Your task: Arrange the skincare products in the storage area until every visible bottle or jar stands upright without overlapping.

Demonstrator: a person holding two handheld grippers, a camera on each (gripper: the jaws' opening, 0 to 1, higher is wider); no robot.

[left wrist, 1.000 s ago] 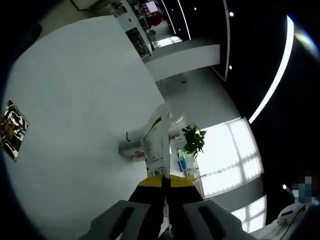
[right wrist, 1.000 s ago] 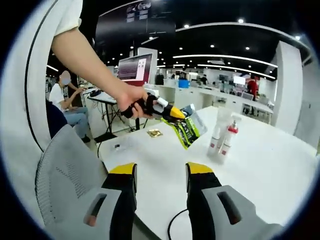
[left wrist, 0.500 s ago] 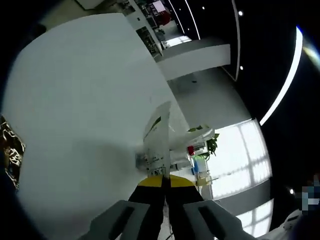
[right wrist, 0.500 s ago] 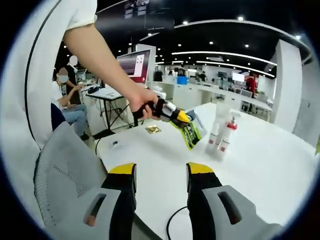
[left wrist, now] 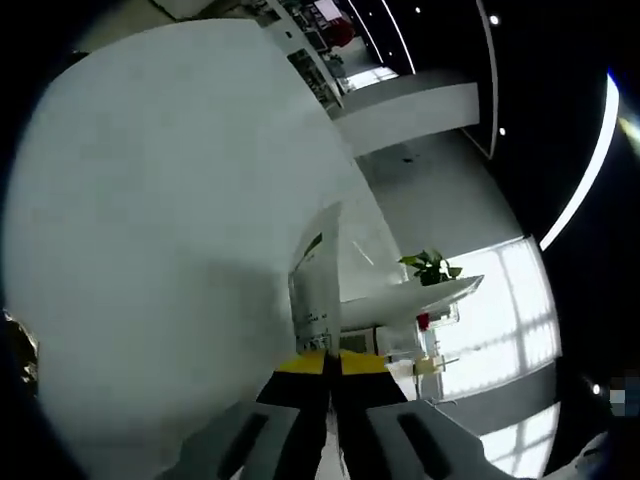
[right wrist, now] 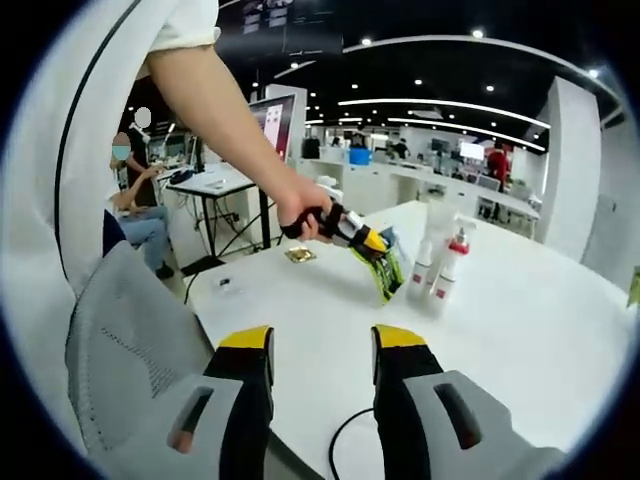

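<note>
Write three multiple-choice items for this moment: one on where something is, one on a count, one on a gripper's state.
1. The left gripper holds the green sachet:
A. beside the bottles
B. under the chair
C. on the floor

2. Upright bottles on the white table:
A. none
B. two
C. five

3. The right gripper is:
A. shut on a bottle
B. shut on the sachet
C. open

Key: 1 A, the sachet hangs just left of the bottles; 2 B, a white one and a red-capped one; 3 C, a bare gap shows between its jaws.
</note>
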